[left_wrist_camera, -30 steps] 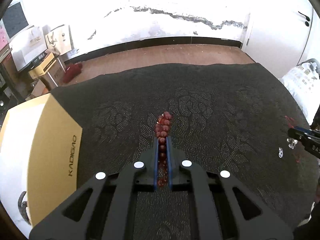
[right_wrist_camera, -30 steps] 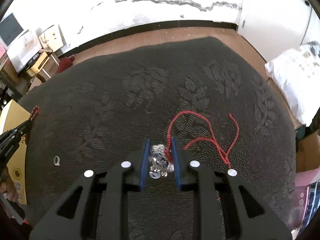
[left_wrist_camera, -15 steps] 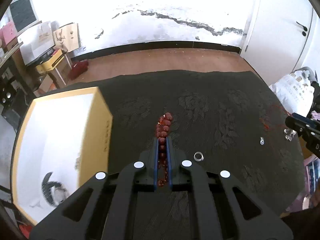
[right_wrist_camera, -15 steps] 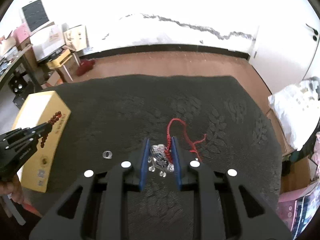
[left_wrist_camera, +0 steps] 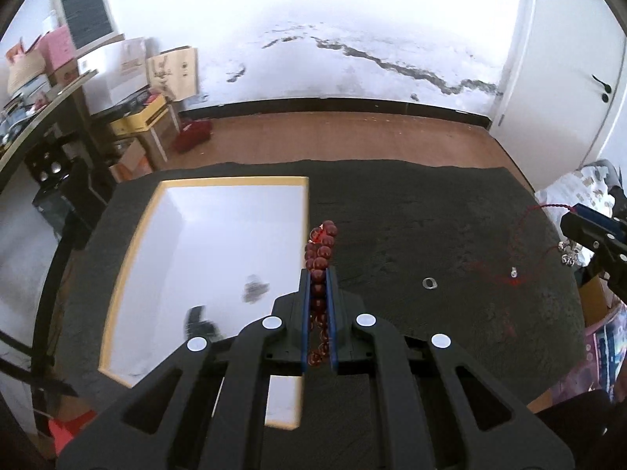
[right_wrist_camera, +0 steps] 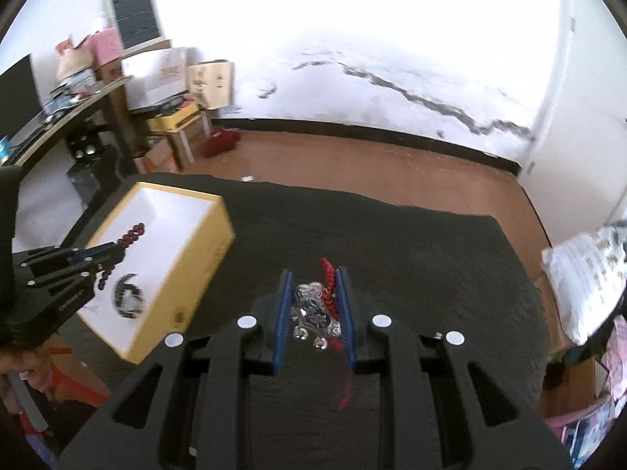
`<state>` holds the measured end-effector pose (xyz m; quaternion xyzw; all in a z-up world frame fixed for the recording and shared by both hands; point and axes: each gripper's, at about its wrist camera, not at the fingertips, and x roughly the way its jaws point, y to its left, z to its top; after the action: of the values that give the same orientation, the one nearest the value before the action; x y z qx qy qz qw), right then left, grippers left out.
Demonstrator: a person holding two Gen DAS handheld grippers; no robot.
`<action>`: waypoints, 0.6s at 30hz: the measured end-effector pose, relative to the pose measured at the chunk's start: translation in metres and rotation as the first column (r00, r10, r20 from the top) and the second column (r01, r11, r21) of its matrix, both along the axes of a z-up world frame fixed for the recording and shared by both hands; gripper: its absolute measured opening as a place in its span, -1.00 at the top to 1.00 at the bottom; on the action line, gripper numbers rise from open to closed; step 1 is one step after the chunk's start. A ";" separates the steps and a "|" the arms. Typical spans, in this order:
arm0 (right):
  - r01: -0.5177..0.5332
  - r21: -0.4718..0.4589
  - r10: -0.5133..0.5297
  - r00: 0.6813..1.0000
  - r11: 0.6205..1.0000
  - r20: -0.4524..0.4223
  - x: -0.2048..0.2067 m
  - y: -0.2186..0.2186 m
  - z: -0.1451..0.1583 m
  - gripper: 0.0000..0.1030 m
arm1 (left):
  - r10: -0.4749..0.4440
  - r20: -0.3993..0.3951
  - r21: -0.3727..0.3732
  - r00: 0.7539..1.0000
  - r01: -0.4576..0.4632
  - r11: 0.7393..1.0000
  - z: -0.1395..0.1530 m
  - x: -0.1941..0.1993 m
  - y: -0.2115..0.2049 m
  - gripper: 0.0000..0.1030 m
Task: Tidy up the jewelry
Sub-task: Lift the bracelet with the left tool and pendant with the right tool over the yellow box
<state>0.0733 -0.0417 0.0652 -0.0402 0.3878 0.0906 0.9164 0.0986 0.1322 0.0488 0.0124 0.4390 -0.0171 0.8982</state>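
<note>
Jewelry held in both grippers, near the open box

Beads and a pendant are both up off the dark patterned tabletop. The left gripper has its fingers nearly together, clamped on a red bead bracelet; part of the strand stands out past the tips, just beside the right wall of the yellow box. From the right wrist view this gripper is seen above the white inside of the box. The right gripper is clamped on a silver pendant, with its red braided cord caught against one finger and trailing under.

Both pieces look light. The bracelet is limp, and round beads may roll between flat pads, so a pinch across the strand seems best. The pendant is stiff and smooth with small hanging bells; the metal body is a better place to hold it, because the soft cord can snag.

A small ring and another tiny silver piece lie loose on the cloth.
</note>
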 end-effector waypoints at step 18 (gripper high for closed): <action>-0.262 0.011 0.261 0.965 0.965 0.014 0.002 0.183 0.031 0.56 | 0.186 -0.039 0.002 0.982 -0.187 0.982 -0.016 -0.034 0.132 0.87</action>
<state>0.0748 0.1415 0.0961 -0.0855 0.3729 0.2130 0.8990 0.0649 0.2646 0.0328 -0.0299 0.4557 0.0666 0.8871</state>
